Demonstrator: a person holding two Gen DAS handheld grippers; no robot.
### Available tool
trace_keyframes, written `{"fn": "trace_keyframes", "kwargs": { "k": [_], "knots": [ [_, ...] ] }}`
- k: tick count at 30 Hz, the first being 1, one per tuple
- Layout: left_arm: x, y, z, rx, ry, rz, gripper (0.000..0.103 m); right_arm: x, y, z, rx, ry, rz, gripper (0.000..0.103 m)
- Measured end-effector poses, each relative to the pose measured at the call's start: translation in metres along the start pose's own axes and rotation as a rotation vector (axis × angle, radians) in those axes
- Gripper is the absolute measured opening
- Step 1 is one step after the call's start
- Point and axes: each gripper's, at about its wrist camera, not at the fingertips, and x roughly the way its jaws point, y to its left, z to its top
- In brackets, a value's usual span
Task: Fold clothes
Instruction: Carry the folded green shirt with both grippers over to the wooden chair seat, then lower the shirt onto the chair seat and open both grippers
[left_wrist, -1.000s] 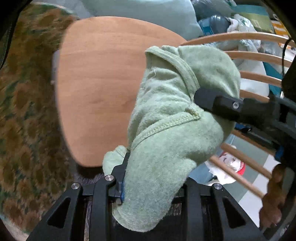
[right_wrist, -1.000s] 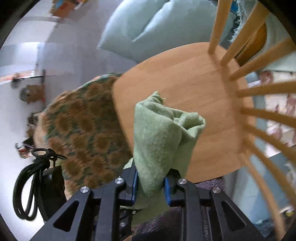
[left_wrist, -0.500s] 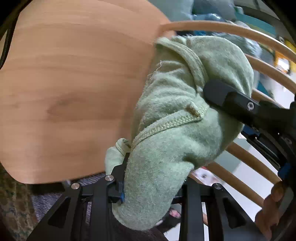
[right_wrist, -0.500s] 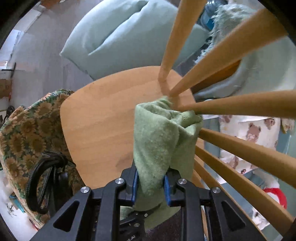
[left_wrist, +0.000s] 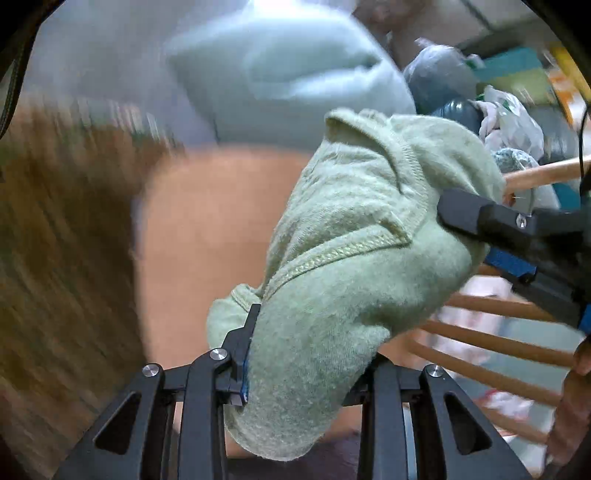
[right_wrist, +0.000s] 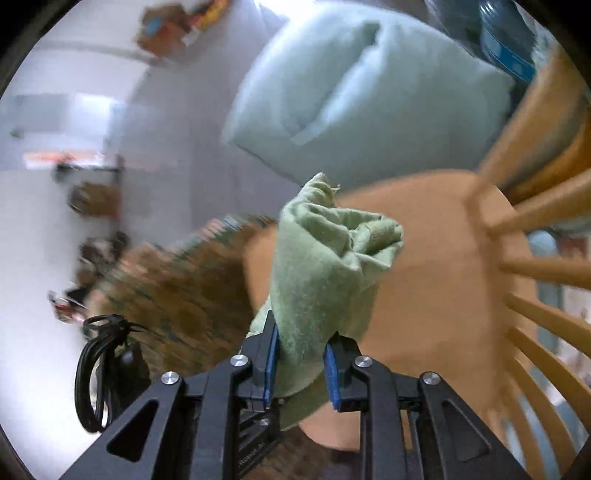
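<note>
Motion blur smears the rug (left_wrist: 62, 258) beside the chair (left_wrist: 207, 236); the cloth (left_wrist: 354, 266) hides the left gripper's (left_wrist: 306, 350) right finger.

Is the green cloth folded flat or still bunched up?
Bunched up. The green cloth hangs in thick creased rolls, pinched between the left gripper and the right gripper, above the chair seat, not laid flat.

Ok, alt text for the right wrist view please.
The right claw pinches a bunched green garment above a wooden chair seat. A pale blue pillow lies beyond, a sunflower-patterned rug at left.
</note>
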Motion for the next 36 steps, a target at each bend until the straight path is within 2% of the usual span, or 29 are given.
{"fn": "trace_keyframes", "kwargs": {
  "k": [3, 5, 7, 10, 12, 17, 20, 22, 24, 26, 30, 33, 36],
  "knots": [
    [-0.01, -0.001, 0.007, 0.163, -0.115, 0.172, 0.032, -0.004, 0.005, 0.005, 0.003, -0.101, 0.125, 0.024],
    [0.0, -0.005, 0.02, 0.234, -0.146, 0.273, 0.032, 0.002, -0.002, 0.005, 0.017, -0.148, 0.176, 0.023],
    [0.023, -0.006, 0.014, 0.318, -0.141, 0.326, 0.031, 0.014, -0.013, 0.003, 0.031, -0.173, 0.194, 0.023],
    [0.07, -0.017, -0.021, 0.516, -0.092, 0.371, 0.032, 0.055, -0.046, -0.013, 0.095, -0.07, 0.107, 0.022],
    [0.097, -0.026, -0.046, 0.634, -0.067, 0.398, 0.031, 0.072, -0.073, -0.036, 0.134, -0.009, 0.06, 0.022],
    [0.112, -0.045, -0.093, 0.751, -0.072, 0.39, 0.031, 0.069, -0.125, -0.075, 0.197, 0.056, -0.044, 0.022],
    [0.122, -0.061, -0.111, 0.846, -0.075, 0.432, 0.032, 0.062, -0.134, -0.075, 0.14, 0.091, -0.167, 0.024],
    [0.129, -0.067, -0.119, 0.891, -0.064, 0.474, 0.038, 0.057, -0.134, -0.066, 0.113, 0.099, -0.212, 0.027],
    [0.129, -0.066, -0.124, 0.888, -0.04, 0.483, 0.058, 0.053, -0.129, -0.055, 0.09, 0.095, -0.228, 0.032],
    [0.125, -0.066, -0.127, 0.829, -0.031, 0.454, 0.071, 0.056, -0.118, -0.046, 0.056, 0.103, -0.244, 0.035],
    [0.104, -0.059, -0.136, 0.661, -0.029, 0.354, 0.072, 0.066, -0.082, -0.03, -0.111, 0.12, -0.274, 0.038],
    [0.081, -0.042, -0.145, 0.488, -0.023, 0.242, 0.072, 0.072, -0.064, -0.026, -0.207, 0.134, -0.265, 0.038],
    [0.058, -0.007, -0.144, 0.225, -0.017, 0.029, 0.07, 0.081, -0.051, -0.022, -0.244, 0.125, -0.25, 0.037]
  ]
}}
